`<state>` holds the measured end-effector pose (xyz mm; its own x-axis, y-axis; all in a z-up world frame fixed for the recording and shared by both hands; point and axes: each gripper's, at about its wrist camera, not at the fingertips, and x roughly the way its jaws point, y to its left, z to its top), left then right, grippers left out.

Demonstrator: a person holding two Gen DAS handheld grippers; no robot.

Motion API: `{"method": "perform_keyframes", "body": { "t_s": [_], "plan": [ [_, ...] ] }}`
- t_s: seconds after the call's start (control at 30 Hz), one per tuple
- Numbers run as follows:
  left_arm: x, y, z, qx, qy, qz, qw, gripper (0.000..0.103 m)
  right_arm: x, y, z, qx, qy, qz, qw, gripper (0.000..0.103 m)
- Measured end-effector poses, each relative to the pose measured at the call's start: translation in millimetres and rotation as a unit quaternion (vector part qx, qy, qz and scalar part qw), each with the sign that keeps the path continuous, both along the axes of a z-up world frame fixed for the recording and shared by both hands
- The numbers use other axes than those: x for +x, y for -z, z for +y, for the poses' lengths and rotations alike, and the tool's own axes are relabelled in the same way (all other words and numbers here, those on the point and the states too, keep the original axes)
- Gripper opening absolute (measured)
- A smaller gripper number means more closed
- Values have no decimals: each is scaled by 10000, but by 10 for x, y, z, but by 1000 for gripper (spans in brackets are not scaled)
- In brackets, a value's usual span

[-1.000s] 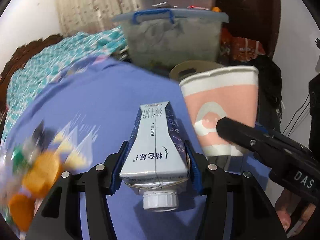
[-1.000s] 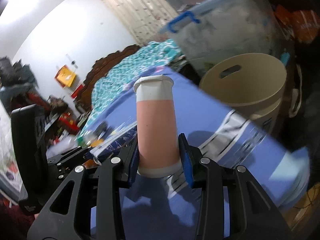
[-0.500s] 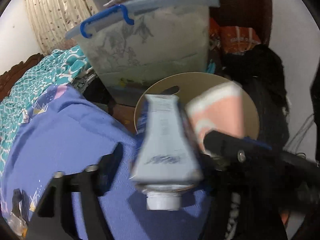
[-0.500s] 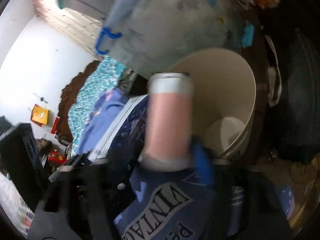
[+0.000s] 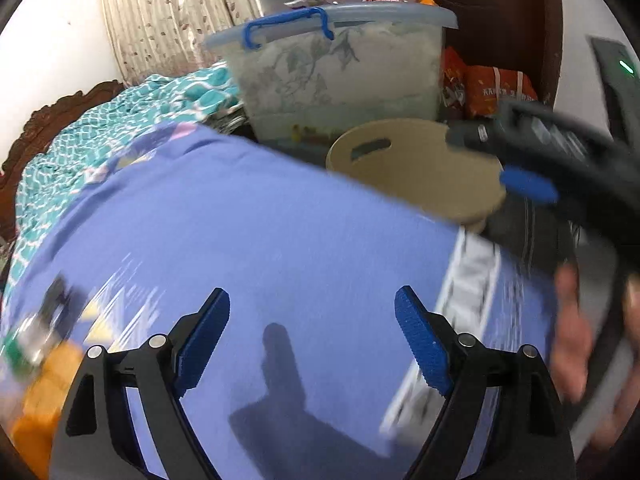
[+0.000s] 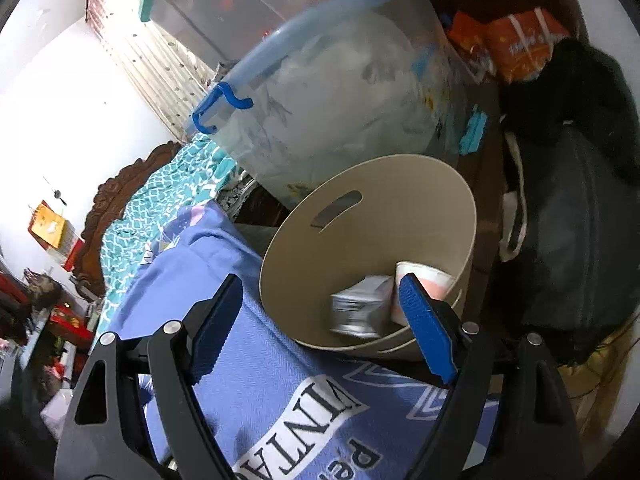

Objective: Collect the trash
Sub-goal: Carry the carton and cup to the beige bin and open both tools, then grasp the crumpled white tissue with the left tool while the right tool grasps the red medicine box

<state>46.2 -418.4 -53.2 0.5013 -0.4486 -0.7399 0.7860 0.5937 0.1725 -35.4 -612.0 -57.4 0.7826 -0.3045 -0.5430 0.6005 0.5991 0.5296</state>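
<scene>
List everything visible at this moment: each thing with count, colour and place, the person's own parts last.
bin: one, beige, beside the bed's edge
milk carton: one, grey-white, blurred, inside the bin
paper cup: one, pink and white, inside the bin by the carton
blue cloth: one, printed, over the bed
teal blanket: one, patterned, beyond the cloth
storage box: one, translucent, blue latch, behind the bin
orange packets: a few, right of the box
orange items: blurred, on the cloth at far left
hand: one, blurred, on the right gripper's handle
left gripper: open, empty
right gripper: open, empty

White wall (image 5: pixel 52 40), patterned curtain (image 5: pixel 168 12); carved wooden headboard (image 6: pixel 120 196), blue bedspread (image 5: pixel 248 232)
</scene>
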Motion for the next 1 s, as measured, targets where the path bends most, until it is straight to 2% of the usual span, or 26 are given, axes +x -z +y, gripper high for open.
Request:
{"method": "perform_keyframes", "body": {
  "t_s": [0.07, 0.23, 0.33, 0.43, 0.57, 0.63, 0.7, 0.83, 0.9, 1.0],
  "plan": [
    [-85, -14, 404, 17, -107, -46, 9999, 82, -16, -12, 87, 39, -47, -55, 10000, 81],
    [-154, 39, 1370, 148, -635, 105, 9978, 83, 90, -10, 683, 51, -807, -69, 9967, 77],
    [-158, 14, 1944, 57, -1039, 210, 9943, 83, 274, -57, 1156, -41, -1501, -28, 9887, 73],
    [-150, -67, 2420, -114, -1446, 206, 9892, 83, 491, -102, 1654, -160, -2265, 52, 9739, 69],
    [-95, -204, 3196, -619, -2277, 349, 9711, 83, 723, -143, 2279, -333, -3141, 163, 9487, 69],
    [-71, -269, 3499, -812, -2612, 355, 9612, 83, 820, -125, 2496, -251, -3425, 250, 9389, 69],
    [-4, -323, 3759, -1008, -2894, 389, 9511, 83, 911, -86, 2675, -21, -3640, 328, 9308, 70],
    [156, -343, 4161, -1182, -3401, 489, 9316, 83, 1011, 0, 3033, 97, -3891, 515, 9197, 72],
    [209, -326, 4250, -1309, -3455, 627, 9271, 83, 1070, 18, 3153, 128, -3876, 612, 9197, 80],
    [257, -269, 4216, -1274, -3417, 685, 9286, 87, 1200, 37, 3308, 30, -3855, 733, 9198, 87]
  ]
}}
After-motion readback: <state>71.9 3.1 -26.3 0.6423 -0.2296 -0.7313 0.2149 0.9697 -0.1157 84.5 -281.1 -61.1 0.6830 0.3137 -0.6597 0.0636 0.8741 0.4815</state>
